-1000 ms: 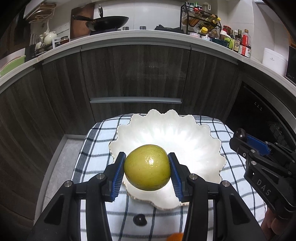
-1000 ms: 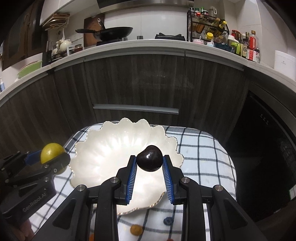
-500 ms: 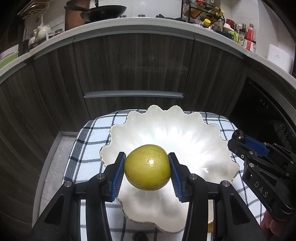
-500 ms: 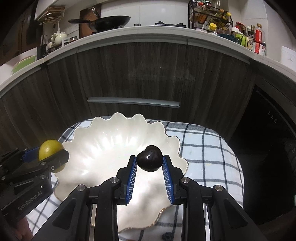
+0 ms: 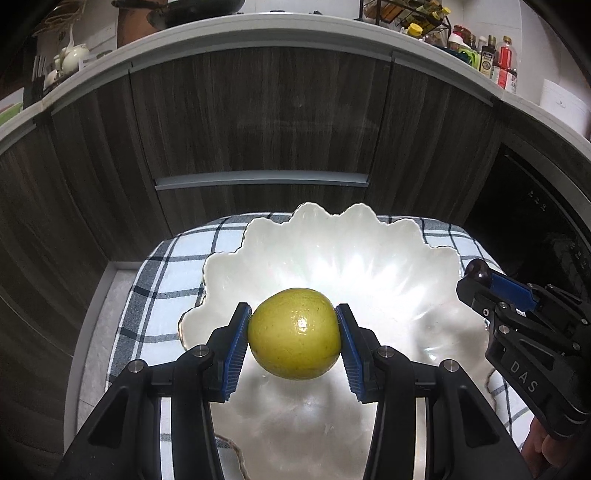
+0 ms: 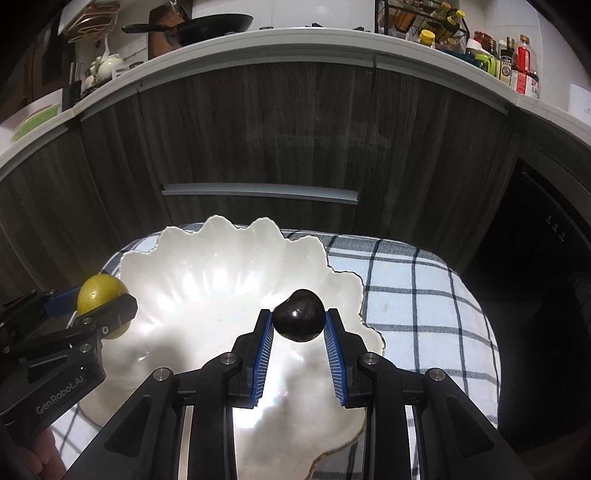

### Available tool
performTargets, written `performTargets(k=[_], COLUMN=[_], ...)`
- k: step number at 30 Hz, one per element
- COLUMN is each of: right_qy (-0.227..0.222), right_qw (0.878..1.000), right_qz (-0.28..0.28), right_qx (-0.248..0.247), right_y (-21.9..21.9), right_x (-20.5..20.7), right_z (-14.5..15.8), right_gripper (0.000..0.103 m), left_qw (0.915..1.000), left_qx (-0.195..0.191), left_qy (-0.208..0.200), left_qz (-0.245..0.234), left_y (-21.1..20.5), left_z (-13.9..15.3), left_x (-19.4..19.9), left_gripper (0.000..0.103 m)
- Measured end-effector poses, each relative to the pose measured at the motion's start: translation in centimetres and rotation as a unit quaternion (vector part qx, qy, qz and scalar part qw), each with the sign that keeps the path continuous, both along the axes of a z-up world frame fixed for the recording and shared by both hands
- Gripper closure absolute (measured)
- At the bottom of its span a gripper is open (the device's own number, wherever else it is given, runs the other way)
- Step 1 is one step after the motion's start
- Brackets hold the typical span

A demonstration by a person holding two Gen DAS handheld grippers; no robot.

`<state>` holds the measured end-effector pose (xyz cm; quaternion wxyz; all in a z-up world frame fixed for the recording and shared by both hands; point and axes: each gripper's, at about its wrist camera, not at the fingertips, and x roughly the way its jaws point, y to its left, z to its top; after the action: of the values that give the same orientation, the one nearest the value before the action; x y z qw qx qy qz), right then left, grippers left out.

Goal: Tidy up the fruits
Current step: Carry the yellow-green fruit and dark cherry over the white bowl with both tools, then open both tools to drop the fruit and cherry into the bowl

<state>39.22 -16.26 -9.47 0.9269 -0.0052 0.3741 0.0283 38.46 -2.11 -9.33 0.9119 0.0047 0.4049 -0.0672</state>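
A white scalloped bowl (image 5: 369, 266) stands empty on a checked cloth (image 5: 173, 266); it also shows in the right wrist view (image 6: 207, 280). My left gripper (image 5: 294, 334) is shut on a yellow-green round fruit (image 5: 294, 334) and holds it above the bowl's near left part. My right gripper (image 6: 298, 320) is shut on a small dark plum-like fruit (image 6: 298, 320) above the bowl's right part. The right gripper (image 5: 480, 275) shows at the right in the left wrist view, and the left gripper (image 6: 99, 306) with its fruit shows at the left in the right wrist view.
Dark wood cabinet fronts (image 5: 258, 122) with a grey handle (image 5: 262, 181) stand behind the cloth-covered surface. A counter above holds a wok (image 6: 207, 27) and bottles (image 6: 517, 62). A dark oven front (image 6: 546, 266) is at the right. Grey floor (image 5: 96, 332) lies left of the cloth.
Both grippers have moved forward over the bowl with their fruits held. The small fruits lying on the cloth near the front edge have passed out of view.
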Motion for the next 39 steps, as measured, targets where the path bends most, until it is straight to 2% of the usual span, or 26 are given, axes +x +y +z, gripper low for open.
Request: performTargets(k=[16, 23, 24, 26, 28, 29, 31, 35, 39], right_qy=[0.037, 0.04, 0.04, 0.038, 0.033, 0.029, 0.02, 0.012, 0.014], right_qw=[0.999, 0.999, 0.999, 0.999, 0.999, 1.0, 1.0, 1.0, 1.0], right_qz=[0.015, 0.015, 0.013, 0.01, 0.007, 0.006, 0.002, -0.003, -0.01], right_qx=[0.003, 0.0, -0.005, -0.009, -0.007, -0.005, -0.011, -0.019, -0.017], right_y=[0.3, 0.2, 0.2, 0.1, -0.1, -0.2, -0.2, -0.4, -0.7], right_x=[1.6, 1.5, 1.5, 1.4, 1.1, 1.0, 0.8, 0.4, 0.2], right_z=[-2.2, -2.2, -2.2, -2.1, -1.9, -1.8, -1.4, -0.9, -0.6], right_gripper=[0.073, 0.072, 0.07, 0.06, 0.045, 0.042, 0.029, 0.024, 0.023], left_qw=[0.9996, 0.9991, 0.9992, 0.9994, 0.9995, 0.9995, 0.9994, 0.9996, 0.9995], left_qx=[0.001, 0.027, 0.028, 0.028, 0.028, 0.031, 0.035, 0.026, 0.026], left_qy=[0.028, 0.028, 0.025, 0.018, 0.007, 0.003, -0.001, -0.008, -0.013], left_qz=[-0.008, -0.014, -0.014, -0.012, -0.01, -0.008, -0.006, 0.007, 0.012], left_y=[-0.1, -0.8, -0.7, -0.7, -0.6, -0.6, -0.6, 0.0, 0.0], left_z=[-1.8, -1.9, -1.8, -1.4, -1.0, -0.9, -0.6, -0.2, 0.3], left_x=[0.9, 0.5, 0.4, 0.3, 0.0, 0.0, 0.0, -0.3, -0.8], left_gripper=[0.057, 0.056, 0.054, 0.035, 0.031, 0.031, 0.029, 0.015, 0.008])
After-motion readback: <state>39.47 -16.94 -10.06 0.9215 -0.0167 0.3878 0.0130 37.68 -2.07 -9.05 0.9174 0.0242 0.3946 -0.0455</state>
